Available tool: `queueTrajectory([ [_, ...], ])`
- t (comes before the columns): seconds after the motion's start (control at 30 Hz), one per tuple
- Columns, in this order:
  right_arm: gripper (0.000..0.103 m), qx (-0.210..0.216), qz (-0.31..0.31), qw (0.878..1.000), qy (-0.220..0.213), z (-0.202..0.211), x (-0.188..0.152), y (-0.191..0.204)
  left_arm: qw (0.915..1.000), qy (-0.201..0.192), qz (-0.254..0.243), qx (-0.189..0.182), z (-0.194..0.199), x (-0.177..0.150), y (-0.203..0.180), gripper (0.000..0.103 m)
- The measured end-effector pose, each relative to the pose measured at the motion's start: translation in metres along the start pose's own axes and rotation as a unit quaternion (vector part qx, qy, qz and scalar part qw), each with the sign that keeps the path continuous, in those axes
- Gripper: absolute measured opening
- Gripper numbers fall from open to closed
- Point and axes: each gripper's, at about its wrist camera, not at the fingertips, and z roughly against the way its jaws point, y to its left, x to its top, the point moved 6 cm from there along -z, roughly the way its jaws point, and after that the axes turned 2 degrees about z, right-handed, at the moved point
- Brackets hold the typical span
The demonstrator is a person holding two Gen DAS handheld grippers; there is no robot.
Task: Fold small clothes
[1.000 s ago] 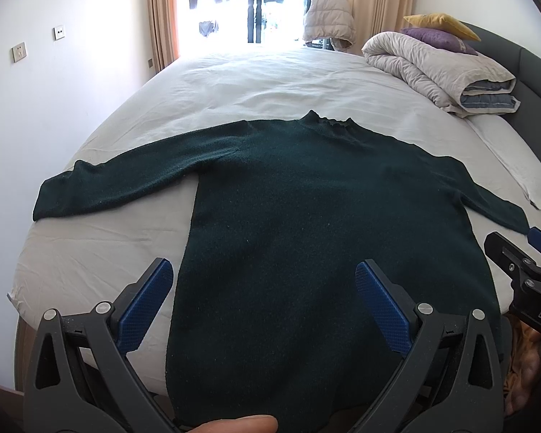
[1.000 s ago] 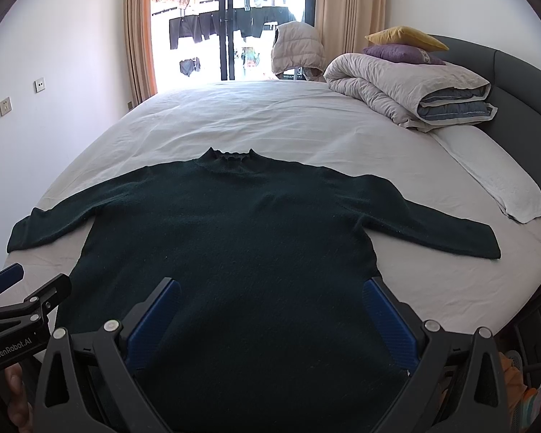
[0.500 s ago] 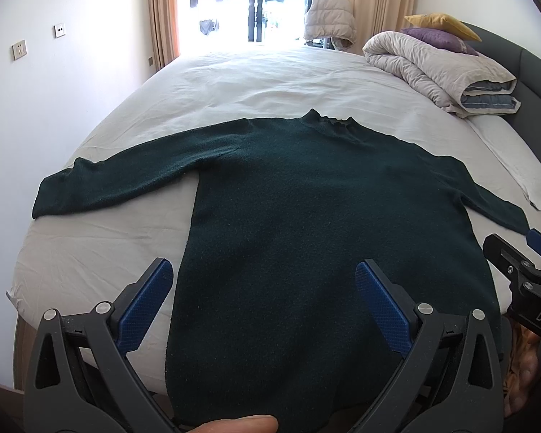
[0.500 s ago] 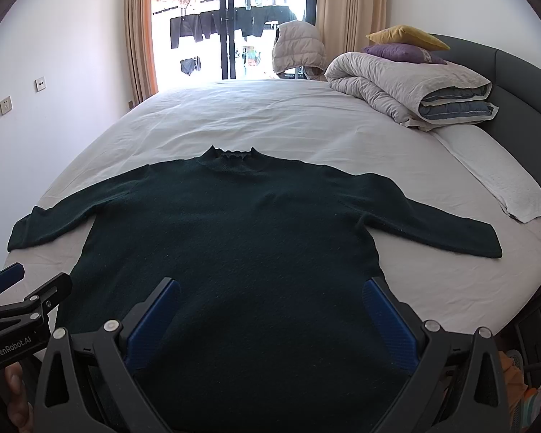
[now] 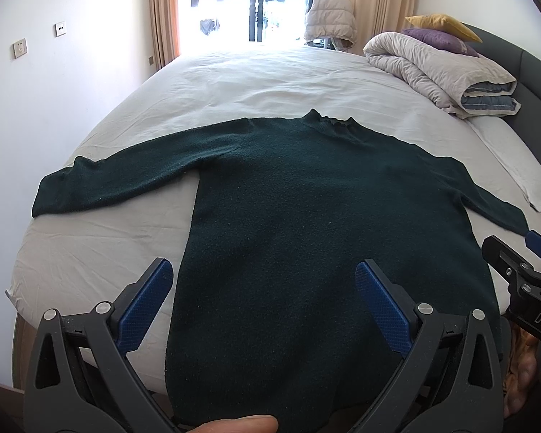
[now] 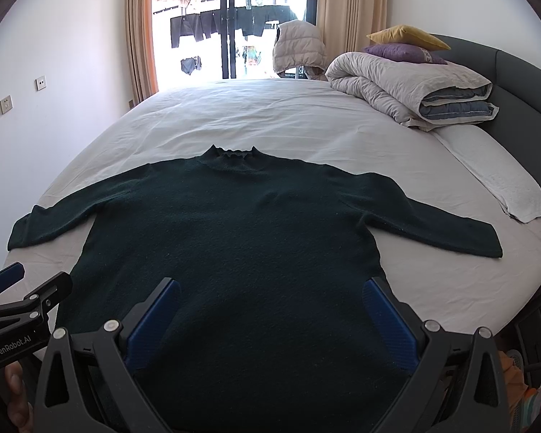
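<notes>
A dark green sweater (image 5: pixel 324 216) lies flat on the white bed (image 5: pixel 270 83), collar away from me, both sleeves spread out to the sides. It also shows in the right wrist view (image 6: pixel 241 238). My left gripper (image 5: pixel 263 288) is open and empty, hovering over the sweater's lower left part near the hem. My right gripper (image 6: pixel 270 306) is open and empty over the lower right part. Each gripper shows at the edge of the other's view: the right one (image 5: pixel 523 274), the left one (image 6: pixel 14 299).
A rolled quilt (image 6: pixel 407 90) with purple and yellow pillows (image 6: pixel 404 41) sits at the back right against the dark headboard (image 6: pixel 523 83). A white pillow (image 6: pixel 501 176) lies on the right. A wall runs along the left, a window at the back.
Almost nothing has changed. Both grippers stay open above the sweater's hem with only a slight drift of view.
</notes>
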Motion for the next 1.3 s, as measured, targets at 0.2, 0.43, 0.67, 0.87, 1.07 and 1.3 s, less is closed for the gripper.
queueTrajectory([
  [0.2, 0.103, 0.0, 0.0, 1.0, 0.001, -0.001, -0.001, 0.001, 1.0, 0.0, 0.0, -0.001, -0.001, -0.003, 0.0, 0.103],
  [0.43, 0.103, 0.0, 0.002, 1.0, 0.002, -0.002, -0.003, 0.005, 1.0, 0.001, 0.001, -0.001, -0.001, -0.005, -0.001, 0.103],
  [0.67, 0.103, 0.001, 0.003, 1.0, 0.005, -0.003, -0.005, 0.007, 0.9999, 0.005, 0.005, -0.011, -0.013, -0.015, -0.001, 0.103],
  [0.87, 0.103, 0.001, 0.007, 1.0, 0.007, -0.005, -0.005, 0.01, 0.9989, 0.005, 0.024, -0.04, -0.012, -0.009, 0.008, 0.103],
  [1.07, 0.103, 0.024, 0.0, 1.0, 0.002, -0.004, 0.001, 0.013, 0.9696, -0.037, 0.171, -0.172, -0.009, 0.007, 0.068, 0.103],
  [1.3, 0.103, 0.099, -0.011, 0.995, -0.016, -0.001, 0.012, 0.039, 0.8586, -0.062, 0.424, -0.282, -0.06, 0.001, 0.192, 0.103],
])
